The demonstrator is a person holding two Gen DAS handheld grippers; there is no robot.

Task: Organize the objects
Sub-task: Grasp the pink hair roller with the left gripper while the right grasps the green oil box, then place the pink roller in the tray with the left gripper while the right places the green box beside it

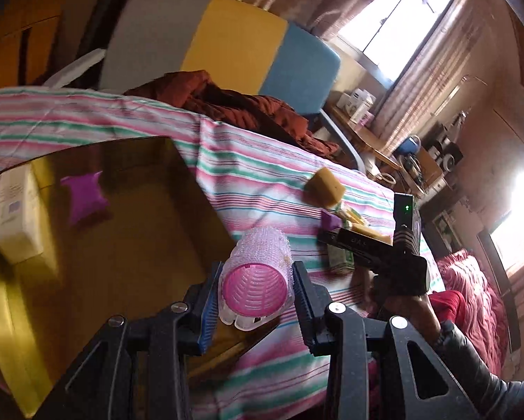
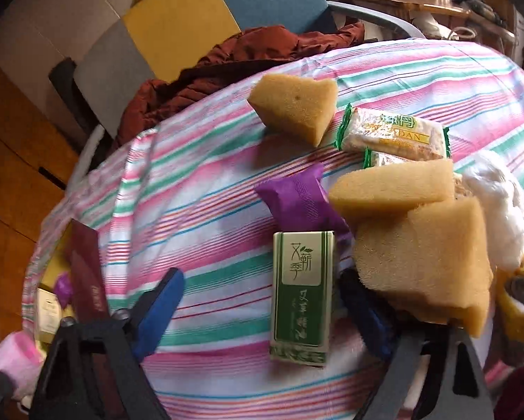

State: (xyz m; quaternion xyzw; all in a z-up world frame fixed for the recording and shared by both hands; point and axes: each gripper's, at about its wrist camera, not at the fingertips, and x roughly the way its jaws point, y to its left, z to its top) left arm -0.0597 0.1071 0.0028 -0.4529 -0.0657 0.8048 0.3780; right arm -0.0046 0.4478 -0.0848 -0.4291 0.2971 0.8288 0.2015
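Gripping a pink roller (image 1: 256, 281), the left gripper (image 1: 258, 301) has both pads pressed against its sides and holds it over the near edge of a gold box (image 1: 97, 245), which sits on the striped cloth (image 1: 254, 175). Inside the box lie a white carton (image 1: 15, 217) and a purple packet (image 1: 85, 196); the box's lower corner is cut off by the gripper's frame. Blur softens the carton's print, so nothing on it can be read.

The right gripper (image 2: 262, 301) stands unclenched, its jaws apart with a green box (image 2: 302, 295) lying flat on the cloth between them. The left blue pad (image 2: 160, 308) is clear of the green box. The right pad is mostly hidden behind a big sponge (image 2: 423, 266), so whether it touches the box cannot be told.

Just beyond the green box is another purple packet (image 2: 298, 196), partly covered by it. 2 more sponges show: 1 wedge (image 2: 295, 108) apart near the cloth's far side, 1 slab (image 2: 393, 189) resting on the big sponge. 2 snack packs (image 2: 393, 133) lie beside the wedge, the nearer 1 largely hidden under the slab. A white wad (image 2: 496, 203) and a yellow object (image 2: 521, 297) sit at the right edge, too blurred to identify.
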